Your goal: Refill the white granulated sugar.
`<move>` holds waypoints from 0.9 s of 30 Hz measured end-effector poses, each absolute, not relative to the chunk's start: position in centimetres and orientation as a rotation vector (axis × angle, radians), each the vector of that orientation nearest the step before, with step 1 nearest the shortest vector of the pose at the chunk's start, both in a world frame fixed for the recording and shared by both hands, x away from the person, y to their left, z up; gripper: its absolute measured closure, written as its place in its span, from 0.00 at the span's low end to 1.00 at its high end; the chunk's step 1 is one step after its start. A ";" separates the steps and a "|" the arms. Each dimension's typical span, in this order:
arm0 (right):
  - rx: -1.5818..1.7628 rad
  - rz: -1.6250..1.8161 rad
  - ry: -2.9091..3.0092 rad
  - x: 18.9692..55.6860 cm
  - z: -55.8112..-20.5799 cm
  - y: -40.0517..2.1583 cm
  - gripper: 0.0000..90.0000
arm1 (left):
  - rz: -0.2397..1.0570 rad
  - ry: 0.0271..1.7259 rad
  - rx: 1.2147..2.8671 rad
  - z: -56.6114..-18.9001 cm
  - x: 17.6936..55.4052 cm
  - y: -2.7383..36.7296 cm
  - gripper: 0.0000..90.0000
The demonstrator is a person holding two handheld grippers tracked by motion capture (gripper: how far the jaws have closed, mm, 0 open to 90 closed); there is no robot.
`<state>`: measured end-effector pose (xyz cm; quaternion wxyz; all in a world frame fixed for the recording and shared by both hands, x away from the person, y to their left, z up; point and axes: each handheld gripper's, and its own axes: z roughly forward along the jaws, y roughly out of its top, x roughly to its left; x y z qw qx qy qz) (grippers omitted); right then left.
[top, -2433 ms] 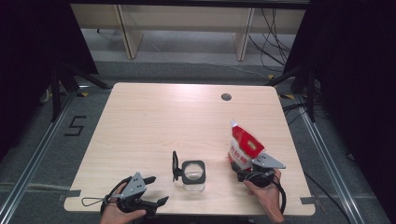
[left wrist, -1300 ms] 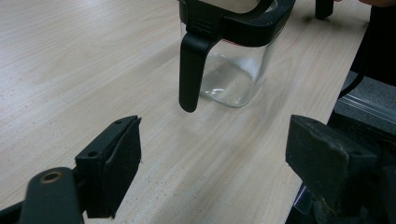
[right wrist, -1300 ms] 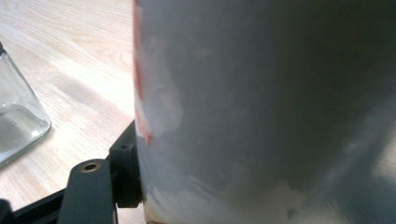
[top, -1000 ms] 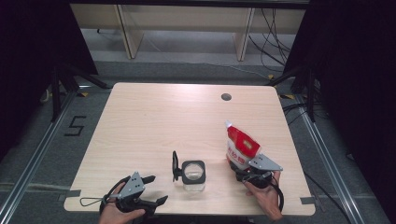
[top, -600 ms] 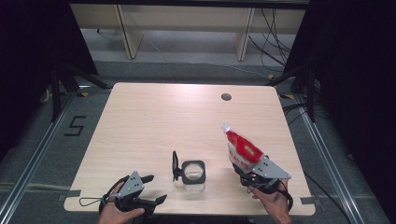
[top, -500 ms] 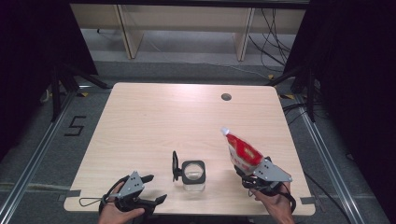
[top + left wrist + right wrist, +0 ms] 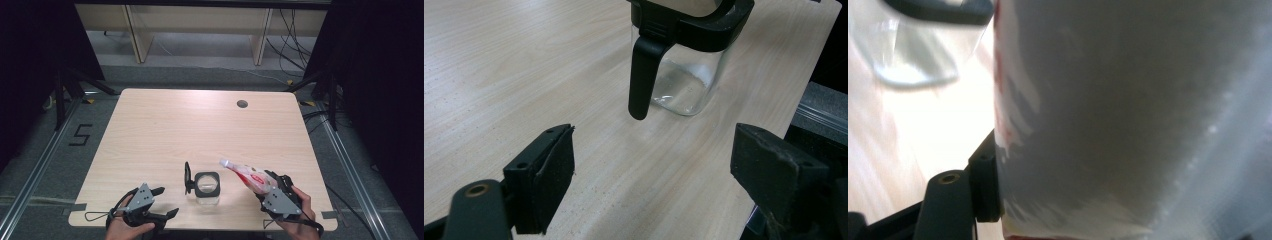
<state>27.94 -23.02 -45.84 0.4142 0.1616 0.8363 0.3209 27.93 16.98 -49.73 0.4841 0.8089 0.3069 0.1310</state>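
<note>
- My right gripper (image 7: 264,186) has its jaws clamped on a red and white pouch (image 7: 247,175); in the right gripper view the left pad (image 7: 984,185) presses flat against the pouch side, so the grip is firm on a rather wide thing.
- The pouch (image 7: 1128,120) sticks out beyond the fingertips and is tilted, with its narrow white end pointing toward the glass jar (image 7: 206,186) and raised above the table (image 7: 200,130).
- The tip of the pouch is just beside the jar's rim, on the side nearest to my right fingers (I cannot tell if it is already over the opening).
- In the right gripper view the picture is blurred; beyond the left finger I see only a piece of the jar (image 7: 918,45) with its dark rim.
- My left gripper (image 7: 161,202) rests near the table's front edge with its jaws wide apart and nothing between them.
- In the left gripper view, both black pads (image 7: 544,177) are clear of everything, and the jar (image 7: 684,60) stands upright straight ahead of the fingertips, near but not touching.
- The jar's black handle (image 7: 642,75) hangs down on the side facing my left fingers, slightly nearer to the left pad than to the right one.
- The jar is transparent with a black square collar (it looks empty, as far as I can see).
</note>
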 end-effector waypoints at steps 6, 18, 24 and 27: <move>0.305 0.656 2.115 27.5 -46.4 -22.4 0.38 | 0.322 0.745 1.970 -49.7 28.0 17.0 0.19; 0.145 0.416 2.057 27.5 -46.5 -21.7 0.38 | 0.334 0.738 1.978 -49.7 28.1 17.0 0.19; 0.095 0.329 2.028 27.4 -46.8 -21.5 0.39 | 0.347 0.712 1.996 -49.6 28.3 17.0 0.19; 0.062 0.300 2.023 27.4 -47.0 -21.5 0.39 | 0.346 0.713 1.997 -49.7 28.2 17.0 0.19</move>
